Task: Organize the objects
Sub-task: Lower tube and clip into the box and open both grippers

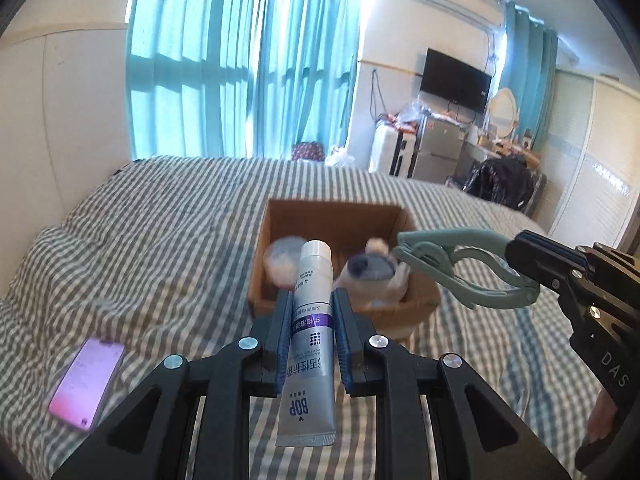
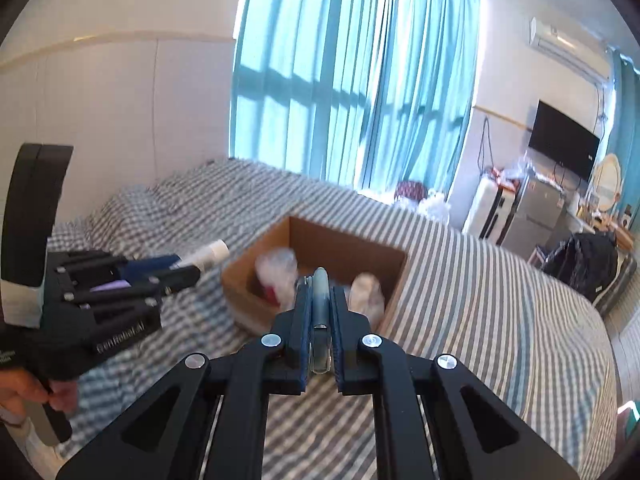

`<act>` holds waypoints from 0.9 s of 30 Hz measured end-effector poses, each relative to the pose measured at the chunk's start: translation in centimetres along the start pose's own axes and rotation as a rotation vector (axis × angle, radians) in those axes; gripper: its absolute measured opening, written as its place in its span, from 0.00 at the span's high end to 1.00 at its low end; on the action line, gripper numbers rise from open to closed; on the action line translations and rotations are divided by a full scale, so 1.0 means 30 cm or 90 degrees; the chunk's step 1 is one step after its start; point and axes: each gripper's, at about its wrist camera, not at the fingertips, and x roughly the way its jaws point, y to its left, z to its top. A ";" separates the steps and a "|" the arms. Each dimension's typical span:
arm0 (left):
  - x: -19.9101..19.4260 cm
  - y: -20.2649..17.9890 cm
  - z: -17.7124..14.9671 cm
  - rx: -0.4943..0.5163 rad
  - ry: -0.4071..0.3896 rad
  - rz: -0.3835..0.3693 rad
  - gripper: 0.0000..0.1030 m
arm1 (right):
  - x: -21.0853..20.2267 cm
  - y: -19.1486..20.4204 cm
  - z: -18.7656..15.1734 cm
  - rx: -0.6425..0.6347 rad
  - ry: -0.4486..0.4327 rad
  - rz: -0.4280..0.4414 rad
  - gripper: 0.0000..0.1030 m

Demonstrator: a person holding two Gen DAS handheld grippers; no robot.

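Note:
My left gripper (image 1: 313,300) is shut on a grey-and-purple toothpaste tube (image 1: 310,344), white cap pointing toward an open cardboard box (image 1: 340,216) on the striped bed. My right gripper (image 2: 320,300) is shut on a pale green plastic clip (image 2: 320,292), seen edge-on; in the left wrist view the clip (image 1: 460,268) hangs over the box's right rim. The box (image 2: 348,244) holds clear plastic bags (image 2: 278,268) and a wrapped item (image 1: 372,268). The left gripper (image 2: 176,270) with the tube also shows at the left of the right wrist view.
A phone (image 1: 86,384) with a lit pink screen lies on the bed (image 1: 160,240) to the left. Teal curtains (image 1: 240,60), a wall TV (image 1: 456,80), a small fridge (image 1: 438,148) and a suitcase stand beyond the bed.

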 end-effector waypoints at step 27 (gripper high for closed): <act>0.669 -0.046 0.132 0.090 0.068 -0.024 0.81 | 0.669 -0.233 0.056 0.056 0.048 0.074 0.91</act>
